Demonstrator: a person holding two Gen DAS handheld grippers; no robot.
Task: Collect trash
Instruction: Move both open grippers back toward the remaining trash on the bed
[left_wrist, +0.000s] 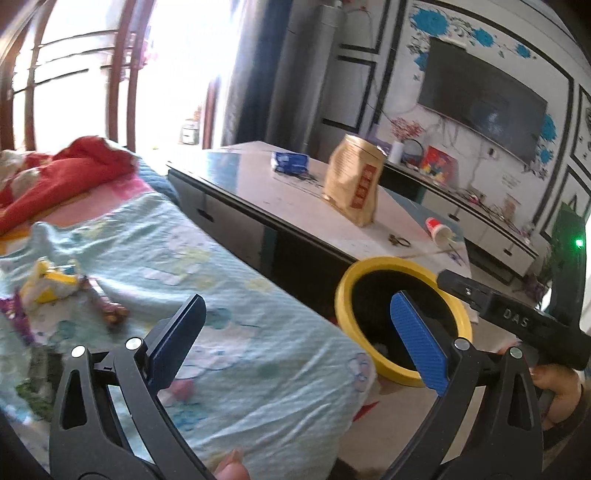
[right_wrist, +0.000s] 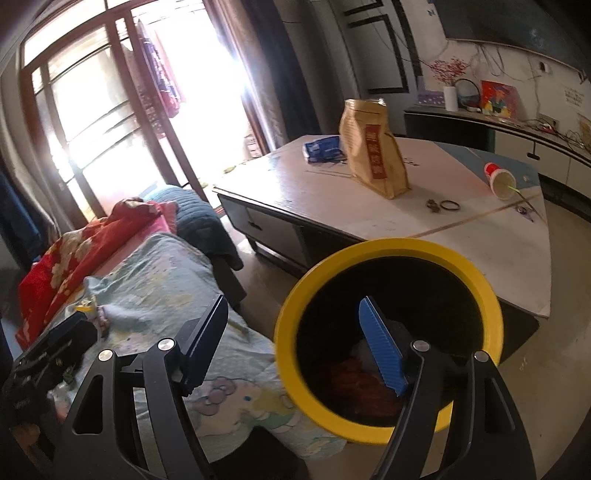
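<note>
bin (right_wrist: 291, 306) mouth open (table (right_wrist: 480, 251) just behind)

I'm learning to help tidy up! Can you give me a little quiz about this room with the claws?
1. True or false: the yellow-rimmed trash bin is completely empty.
2. Where do the crumpled wrappers lie?
A. on the coffee table
B. on the light blue bedspread
C. inside the bin
3. Fill in: the tall tan paper bag stands upright on the ____.

Key
1. False: the right wrist view shows something reddish and something pale at the bottom.
2. B, the light blue bedspread.
3. Coffee table, near a tipped red and white paper cup.

Both the left claw and the right claw are open and hold nothing.
</note>
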